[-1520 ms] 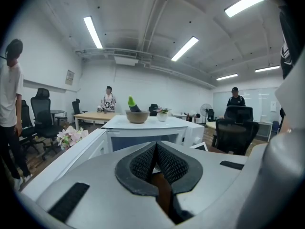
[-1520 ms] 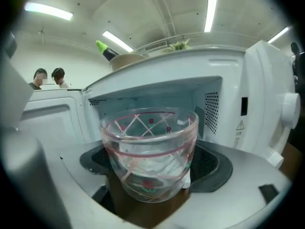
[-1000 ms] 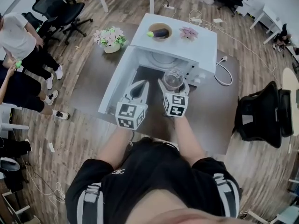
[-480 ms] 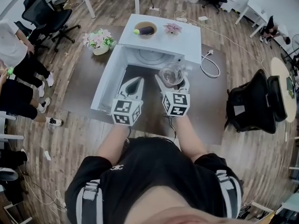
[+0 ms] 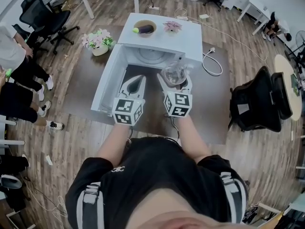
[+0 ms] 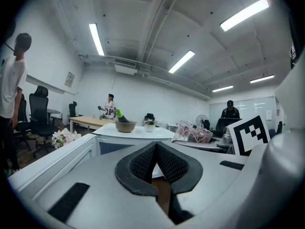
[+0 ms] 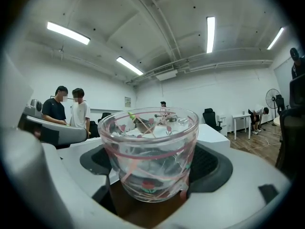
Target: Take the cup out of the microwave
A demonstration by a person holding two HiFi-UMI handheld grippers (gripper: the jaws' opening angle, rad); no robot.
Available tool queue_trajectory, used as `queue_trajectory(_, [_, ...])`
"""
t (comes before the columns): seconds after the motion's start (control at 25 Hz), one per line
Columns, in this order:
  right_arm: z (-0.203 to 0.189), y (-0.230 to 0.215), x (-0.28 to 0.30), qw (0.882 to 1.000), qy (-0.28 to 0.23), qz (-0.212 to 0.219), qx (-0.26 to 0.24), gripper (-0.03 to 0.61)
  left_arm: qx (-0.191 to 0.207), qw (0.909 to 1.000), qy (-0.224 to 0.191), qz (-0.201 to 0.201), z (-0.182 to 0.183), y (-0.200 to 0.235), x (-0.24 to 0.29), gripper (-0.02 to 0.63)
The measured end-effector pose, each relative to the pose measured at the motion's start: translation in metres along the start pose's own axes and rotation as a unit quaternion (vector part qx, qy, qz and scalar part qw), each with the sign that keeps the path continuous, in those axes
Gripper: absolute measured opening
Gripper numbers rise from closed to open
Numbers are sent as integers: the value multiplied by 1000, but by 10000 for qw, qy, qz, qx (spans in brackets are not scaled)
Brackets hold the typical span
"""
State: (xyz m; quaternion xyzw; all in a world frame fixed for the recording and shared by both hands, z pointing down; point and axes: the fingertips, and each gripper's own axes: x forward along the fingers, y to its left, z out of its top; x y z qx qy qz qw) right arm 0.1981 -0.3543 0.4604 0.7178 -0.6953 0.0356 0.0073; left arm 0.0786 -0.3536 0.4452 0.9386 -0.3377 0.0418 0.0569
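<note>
The right gripper [image 5: 175, 83] pinches the clear glass cup [image 7: 149, 149] just in front of the open microwave [image 5: 193, 42], the left gripper [image 5: 138, 80] beside it pressed together and empty, a bowl [image 5: 144, 28] and small flower pot [image 5: 171, 26] on the microwave's top, its cavity partly hidden behind the cup

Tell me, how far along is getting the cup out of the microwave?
Mostly done: the microwave has its door open, and the glass cup looks clear of the cavity. In hand: the right gripper clamps it between its fingers, off the table. Left: setting it down; the left gripper is shut, empty.
</note>
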Motion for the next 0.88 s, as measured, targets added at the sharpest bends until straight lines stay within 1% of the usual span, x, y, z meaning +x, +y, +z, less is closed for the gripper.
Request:
queue_trajectory(0.36, [-2,-7,4,9998,73,-170,60,472,61,10000,41,-8,2,1,2,2])
queue_trajectory(0.88, [-11,-7,12,9995,199,-214,105,471,92,9999,43,21,3,9,4,2])
